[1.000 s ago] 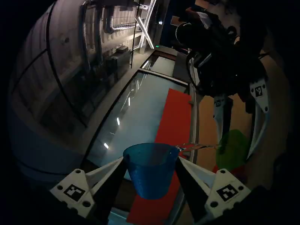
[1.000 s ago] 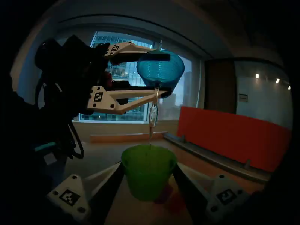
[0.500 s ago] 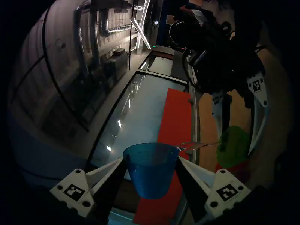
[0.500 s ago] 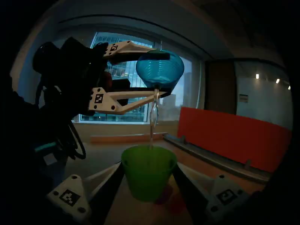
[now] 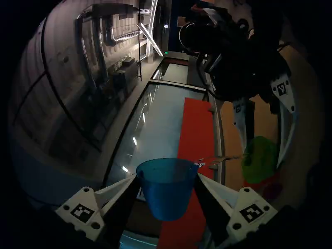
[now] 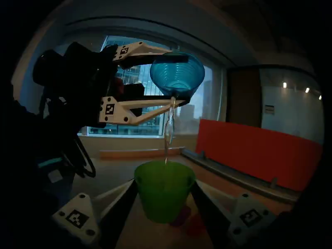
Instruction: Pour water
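A blue cup (image 5: 167, 189) sits between the fingers of my left gripper (image 5: 166, 195), which is shut on it and tipped on its side. In the right gripper view the same blue cup (image 6: 177, 74) hangs tilted above, and a thin stream of water (image 6: 168, 133) falls from its rim into the green cup (image 6: 164, 194). My right gripper (image 6: 164, 203) is shut on the green cup, holding it upright just over the table. The left gripper view shows the green cup (image 5: 259, 159) between the right gripper's white fingers (image 5: 287, 128), with water (image 5: 218, 159) streaming toward it.
A red panel (image 6: 259, 151) runs along the table's far right edge. A large window (image 6: 133, 103) lies behind the left gripper. Small red and purple things (image 6: 189, 218) lie on the wooden table (image 6: 112, 174) under the green cup. A person's dark sleeve (image 6: 37, 137) fills the left.
The blue cup has tilted slightly further and the left gripper has edged upward. Water keeps streaming into the green cup, which has stayed in place.
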`<state>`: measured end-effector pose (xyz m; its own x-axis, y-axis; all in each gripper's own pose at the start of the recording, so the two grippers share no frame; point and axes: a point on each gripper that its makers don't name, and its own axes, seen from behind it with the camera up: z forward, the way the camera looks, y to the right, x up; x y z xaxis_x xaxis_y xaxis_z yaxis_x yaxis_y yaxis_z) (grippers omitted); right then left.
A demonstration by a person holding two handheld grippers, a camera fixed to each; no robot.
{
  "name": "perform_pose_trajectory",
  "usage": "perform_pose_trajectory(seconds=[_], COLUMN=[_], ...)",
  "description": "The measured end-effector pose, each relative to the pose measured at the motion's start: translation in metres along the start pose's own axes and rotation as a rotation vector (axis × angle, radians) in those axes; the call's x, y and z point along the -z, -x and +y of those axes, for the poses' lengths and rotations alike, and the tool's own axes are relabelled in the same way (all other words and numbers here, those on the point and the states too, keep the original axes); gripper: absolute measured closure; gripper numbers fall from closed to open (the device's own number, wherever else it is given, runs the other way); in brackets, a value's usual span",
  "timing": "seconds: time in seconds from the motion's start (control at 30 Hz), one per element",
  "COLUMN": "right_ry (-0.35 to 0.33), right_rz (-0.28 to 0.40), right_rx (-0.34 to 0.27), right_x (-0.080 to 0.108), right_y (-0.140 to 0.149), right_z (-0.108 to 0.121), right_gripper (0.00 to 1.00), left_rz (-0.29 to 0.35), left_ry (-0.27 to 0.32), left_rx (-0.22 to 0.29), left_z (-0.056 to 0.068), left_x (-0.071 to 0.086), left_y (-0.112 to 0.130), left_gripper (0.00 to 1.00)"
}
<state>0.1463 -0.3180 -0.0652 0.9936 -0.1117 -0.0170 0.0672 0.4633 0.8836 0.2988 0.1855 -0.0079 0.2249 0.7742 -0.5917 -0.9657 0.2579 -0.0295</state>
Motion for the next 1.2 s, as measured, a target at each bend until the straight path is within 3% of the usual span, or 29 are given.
perform_pose_trajectory(seconds=[0.6, 1.2], right_ry=[0.008, 0.014], right_rz=[0.005, 0.015], right_rx=[-0.001, -0.002], right_x=[0.003, 0.002], right_y=[0.0, -0.001], right_z=[0.005, 0.008], right_gripper=[0.11, 0.11], left_rz=[0.011, 0.019], left_ry=[-0.002, -0.001], left_rx=[-0.108, -0.208], left_z=[0.001, 0.003], left_x=[-0.008, -0.006], left_y=[-0.006, -0.014], left_gripper=[0.15, 0.15])
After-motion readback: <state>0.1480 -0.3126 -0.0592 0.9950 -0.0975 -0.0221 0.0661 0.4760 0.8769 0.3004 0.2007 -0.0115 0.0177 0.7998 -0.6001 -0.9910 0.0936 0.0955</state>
